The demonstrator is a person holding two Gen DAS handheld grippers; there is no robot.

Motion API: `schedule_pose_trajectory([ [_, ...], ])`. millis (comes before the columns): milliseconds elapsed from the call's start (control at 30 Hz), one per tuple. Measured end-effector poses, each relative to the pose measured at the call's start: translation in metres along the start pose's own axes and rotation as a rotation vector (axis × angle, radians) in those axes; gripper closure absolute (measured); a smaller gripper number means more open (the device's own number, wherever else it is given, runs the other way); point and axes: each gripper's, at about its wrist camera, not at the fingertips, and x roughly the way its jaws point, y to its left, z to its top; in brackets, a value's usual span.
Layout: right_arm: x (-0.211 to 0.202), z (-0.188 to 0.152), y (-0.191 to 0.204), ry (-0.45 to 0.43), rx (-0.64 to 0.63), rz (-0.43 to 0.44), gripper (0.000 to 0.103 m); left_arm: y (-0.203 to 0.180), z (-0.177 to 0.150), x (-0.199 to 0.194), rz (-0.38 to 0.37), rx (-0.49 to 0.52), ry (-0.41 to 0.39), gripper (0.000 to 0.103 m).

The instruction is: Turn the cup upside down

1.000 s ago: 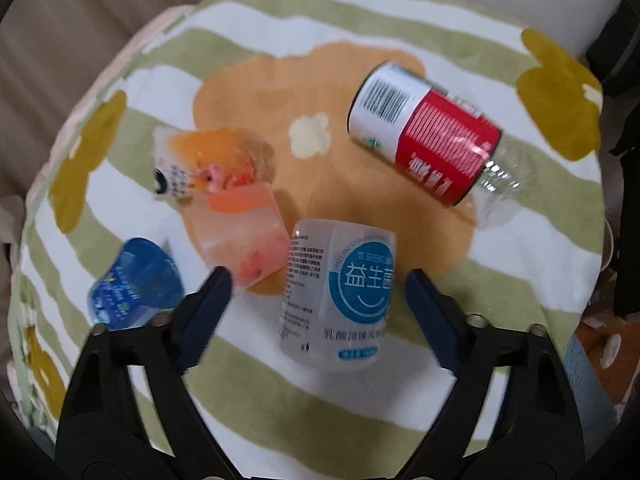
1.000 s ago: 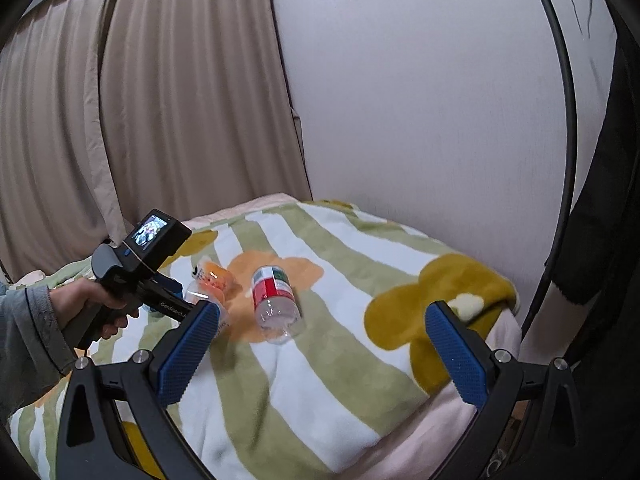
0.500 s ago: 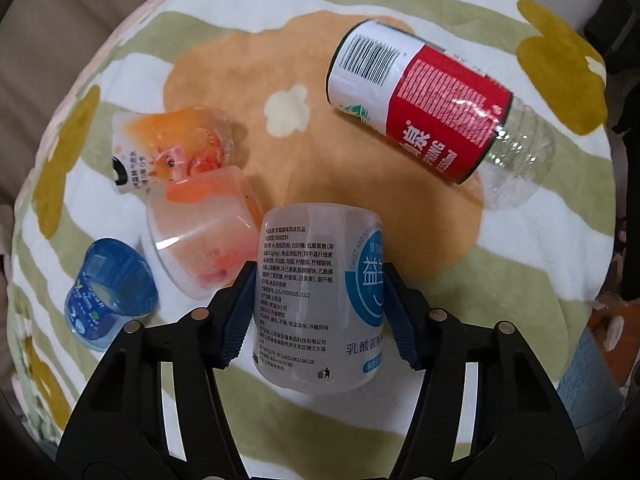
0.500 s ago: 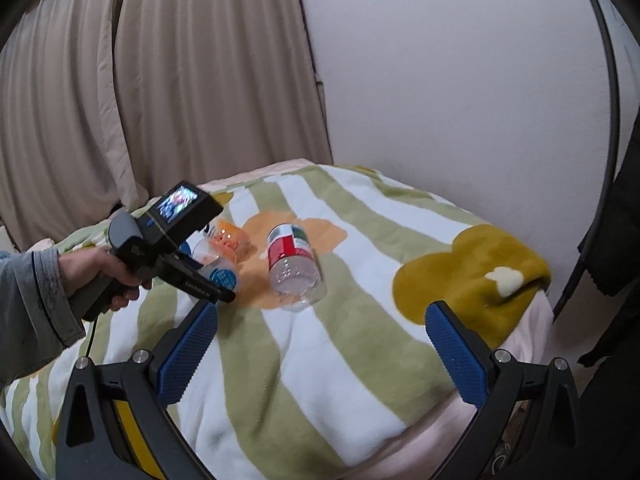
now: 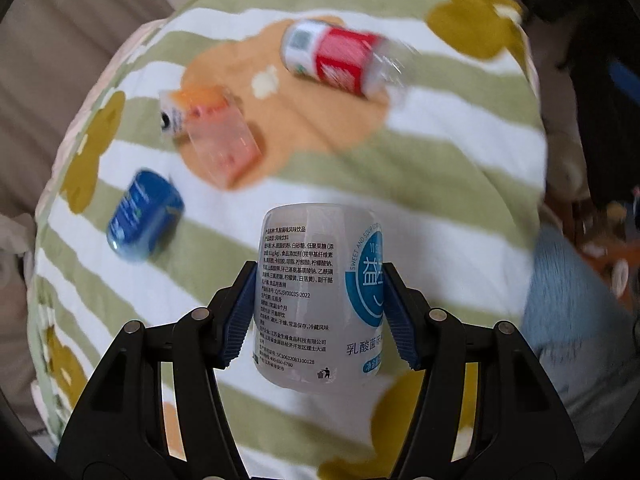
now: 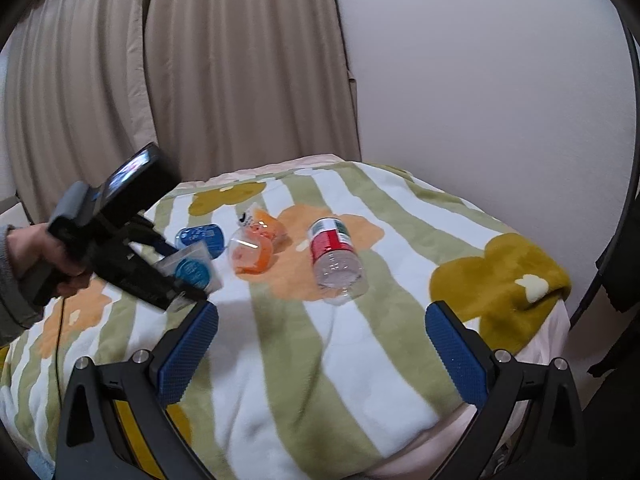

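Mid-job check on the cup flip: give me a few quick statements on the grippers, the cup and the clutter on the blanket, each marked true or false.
1. The left gripper is shut on the white cup. True.
2. The right gripper holds a bottle. False: it is open, holding nothing.
3. The red-label bottle stands upright. False: it lies on its side on the blanket.
4. A blue cup lies on the blanket. True.

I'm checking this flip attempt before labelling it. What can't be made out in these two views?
- Left wrist view: the white cup in the left claw: the label hides which end is open.
- Same view: motion blur smears the red-labelled bottle and blue cup.
- Right wrist view: the left claw's body hides most of the white cup.
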Motion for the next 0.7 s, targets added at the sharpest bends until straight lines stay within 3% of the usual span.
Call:
schedule_pose_trajectory([
  [200,-0.010,-0.003,0.010,-0.002,-0.007,0.017,0.000,-0.025,-0.022,0.018,0.003,0.045,0.053,0.046],
  [400,-0.018,-0.006,0.011,0.005,-0.032,0.006,0.000,-0.030,-0.024,0.041,-0.006,0.021,0.056,0.044],
  [467,-0.020,-0.007,0.011,0.009,-0.040,0.000,0.000,-0.030,-0.026,0.044,0.021,0.025,0.064,0.034],
  [533,-0.019,-0.007,0.009,0.017,-0.044,-0.004,0.000,-0.028,-0.029,0.046,0.032,0.008,0.062,0.009],
  [700,-0.018,-0.005,0.014,0.019,-0.096,0.003,0.000,-0.018,-0.038,0.027,0.007,-0.052,0.003,0.008],
])
